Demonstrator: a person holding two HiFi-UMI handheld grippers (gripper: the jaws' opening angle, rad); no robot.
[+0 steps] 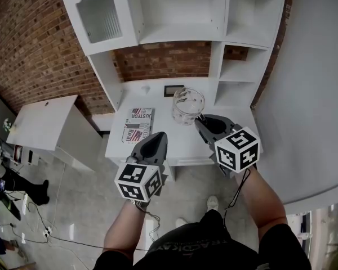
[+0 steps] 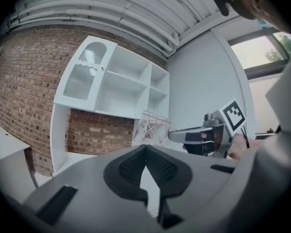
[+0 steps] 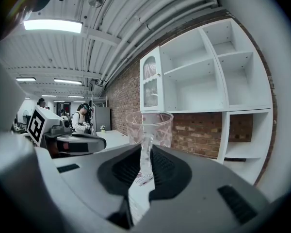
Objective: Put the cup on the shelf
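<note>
A clear patterned cup (image 1: 187, 106) hangs upright over the white counter (image 1: 158, 145) of the shelf unit (image 1: 180, 32). My right gripper (image 1: 201, 118) is shut on the near side of its rim. In the right gripper view the cup's (image 3: 149, 127) thin wall is pinched between the dark pads (image 3: 160, 166), with the open shelf compartments (image 3: 203, 86) beyond. My left gripper (image 1: 159, 135) hovers lower left of the cup, shut with nothing in it. In the left gripper view its tips (image 2: 145, 148) meet, and the cup (image 2: 151, 129) and the right gripper (image 2: 203, 135) are ahead to the right.
A printed booklet (image 1: 139, 124) lies on the counter's left part. A small dark frame (image 1: 173, 90) and a small white object (image 1: 146, 89) sit near the brick back wall. A white table (image 1: 45, 120) stands to the left, and a grey wall (image 1: 315, 94) rises at right.
</note>
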